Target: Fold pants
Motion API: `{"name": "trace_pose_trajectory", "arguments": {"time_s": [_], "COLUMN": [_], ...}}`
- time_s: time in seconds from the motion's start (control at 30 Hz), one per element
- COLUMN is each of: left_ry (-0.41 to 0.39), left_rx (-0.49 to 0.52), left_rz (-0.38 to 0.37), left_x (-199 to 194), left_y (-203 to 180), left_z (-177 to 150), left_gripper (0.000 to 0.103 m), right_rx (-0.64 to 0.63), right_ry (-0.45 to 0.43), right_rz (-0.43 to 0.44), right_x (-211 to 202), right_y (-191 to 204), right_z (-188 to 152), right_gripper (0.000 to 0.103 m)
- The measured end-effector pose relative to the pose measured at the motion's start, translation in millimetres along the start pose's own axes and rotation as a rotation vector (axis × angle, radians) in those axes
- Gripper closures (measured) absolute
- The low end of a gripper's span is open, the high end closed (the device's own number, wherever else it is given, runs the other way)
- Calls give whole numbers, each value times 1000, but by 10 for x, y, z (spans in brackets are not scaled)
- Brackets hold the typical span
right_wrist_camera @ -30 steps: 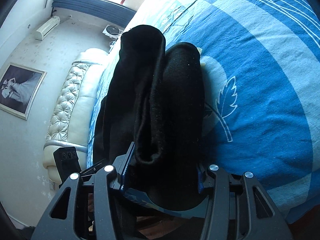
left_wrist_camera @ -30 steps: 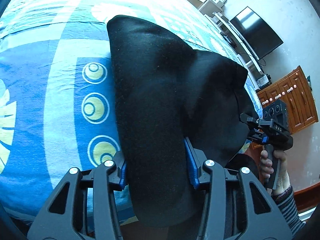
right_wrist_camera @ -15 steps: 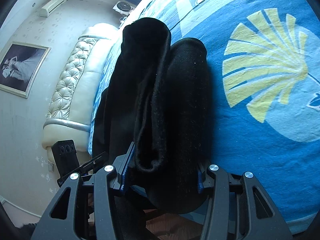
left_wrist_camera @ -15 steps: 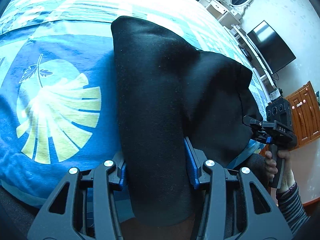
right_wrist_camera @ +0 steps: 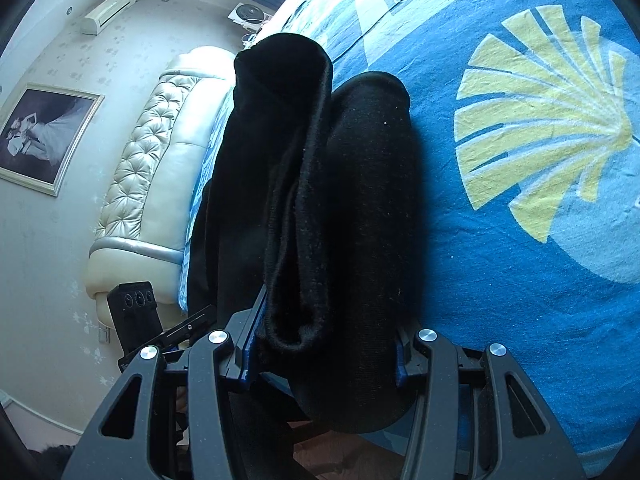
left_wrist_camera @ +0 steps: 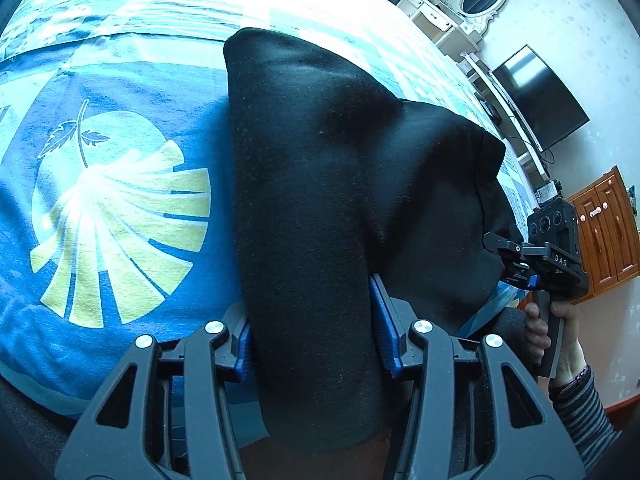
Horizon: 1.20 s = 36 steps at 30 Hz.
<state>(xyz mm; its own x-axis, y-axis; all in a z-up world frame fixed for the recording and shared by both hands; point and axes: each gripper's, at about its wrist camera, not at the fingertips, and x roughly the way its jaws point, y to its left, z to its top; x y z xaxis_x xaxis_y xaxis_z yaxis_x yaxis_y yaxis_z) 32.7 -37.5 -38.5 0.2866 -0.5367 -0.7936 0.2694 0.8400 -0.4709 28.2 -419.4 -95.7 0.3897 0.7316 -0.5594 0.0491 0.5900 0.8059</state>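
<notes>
Because each claw, left claw [left_wrist_camera: 312,344] and right claw [right_wrist_camera: 324,356], gripped one end, the pants [left_wrist_camera: 320,200] hung spread toward 12 o'clock over the bed [left_wrist_camera: 120,288], ready for folding.

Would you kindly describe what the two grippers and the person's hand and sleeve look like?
Each gripper, left and right, is a black angular frame with triangular cut-outs, silver round bolts and blue pads on the jaws. The right one's body bears white "DAS" lettering. The bare hand wears a grey-striped sleeve.
</notes>
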Motion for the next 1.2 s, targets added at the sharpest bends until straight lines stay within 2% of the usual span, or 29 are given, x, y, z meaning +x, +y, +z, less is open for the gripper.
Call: {"name": "trace_pose_trajectory", "arguments": {"time_s": [0.17,0.23,0.33,0.43,0.6,0.77,0.9,0.97,1.0,1.03,1.1,1.2], "left_ry": [-5,-13,-19,-46,-111,-71,-7,9,10,13,8,0], "left_rx": [-2,-8,-29,-22,-34,-98,-175,-186,-169,-155,-143,-120], "left_rz": [-16,-54,-129,-175,-203,-255,-305,-267,-237,-216,-188,-141], "left_x": [-14,-29,-83,-198,-329,-101,183,279,300,301,278,212], "left_y": [30,72,145,199,311,406,471,476,453,432,402,323], "left_z": [7,-8,-37,-65,17,277,419,443,452,452,453,462], "left_gripper": [50,43,29,25,20,20,20,30,47,54,59,63], "right_rx": [4,12,8,-14,30,50,32,-12,-38,-47,-32,-20], "right_ry": [-3,-9,-4,5,-68,-95,-92,-72,-52,-33,-42,-59], "right_rz": [10,28,57,53,90,126,129,76,27,4,13,18], "right_x": [-10,-16,-64,-154,-324,-209,-34,45,89,139,151,152], "right_y": [4,-12,-16,-13,-141,-186,-126,-50,-7,16,30,69], "right_z": [19,18,26,52,165,383,468,459,449,438,427,398], "right_gripper": [54,53,47,42,33,31,28,30,42,49,54,57]}}
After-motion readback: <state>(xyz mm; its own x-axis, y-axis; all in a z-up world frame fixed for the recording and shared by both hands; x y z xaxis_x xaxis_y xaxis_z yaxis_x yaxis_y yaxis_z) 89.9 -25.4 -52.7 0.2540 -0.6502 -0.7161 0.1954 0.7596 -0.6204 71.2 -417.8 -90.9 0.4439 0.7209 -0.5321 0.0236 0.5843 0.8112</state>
